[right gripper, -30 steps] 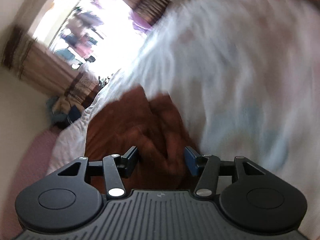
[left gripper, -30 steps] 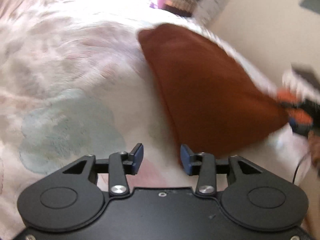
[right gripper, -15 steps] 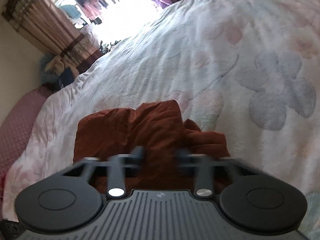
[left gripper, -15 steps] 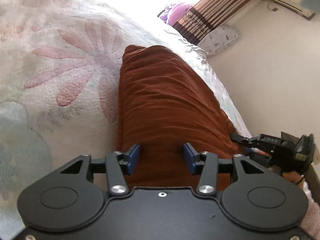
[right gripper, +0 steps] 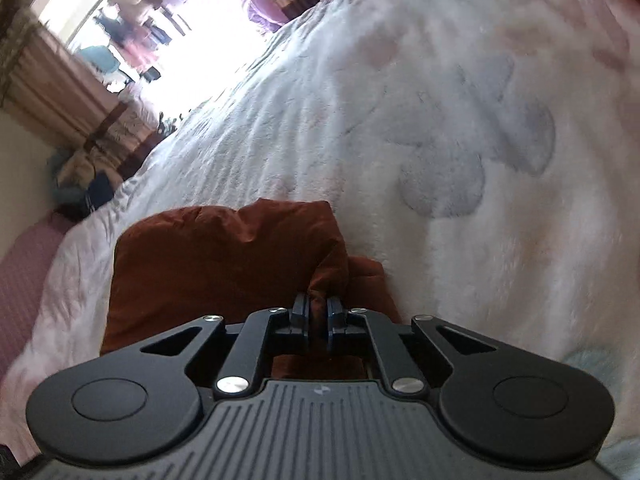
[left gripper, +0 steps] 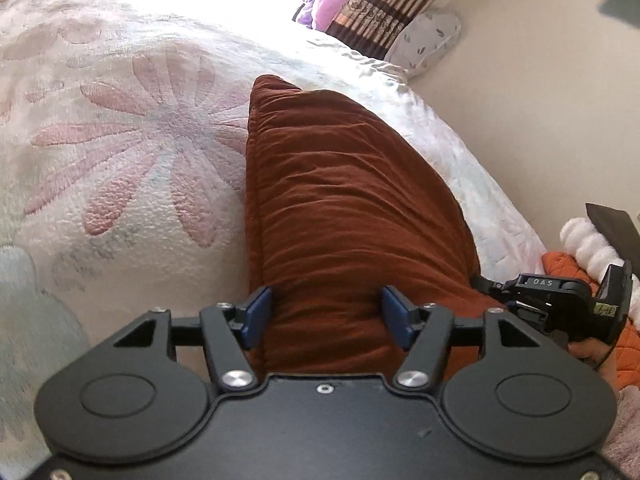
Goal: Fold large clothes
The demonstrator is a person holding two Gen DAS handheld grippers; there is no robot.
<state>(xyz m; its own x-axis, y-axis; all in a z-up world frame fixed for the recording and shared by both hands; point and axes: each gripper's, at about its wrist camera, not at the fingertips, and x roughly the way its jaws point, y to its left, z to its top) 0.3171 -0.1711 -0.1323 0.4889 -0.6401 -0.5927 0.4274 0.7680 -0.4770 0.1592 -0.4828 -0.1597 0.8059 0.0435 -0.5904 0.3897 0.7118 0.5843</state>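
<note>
Lying folded on the white flower-patterned plush bedspread (left gripper: 120, 152), the rust-brown velvety garment (left gripper: 340, 208) runs along the bed's edge. Left gripper (left gripper: 326, 314): jaws opening, straddling the garment's near end, blue pads (left gripper: 256, 316) clear of the cloth. Right gripper (right gripper: 318, 314): jaws pinched on a raised fold of the garment.
</note>
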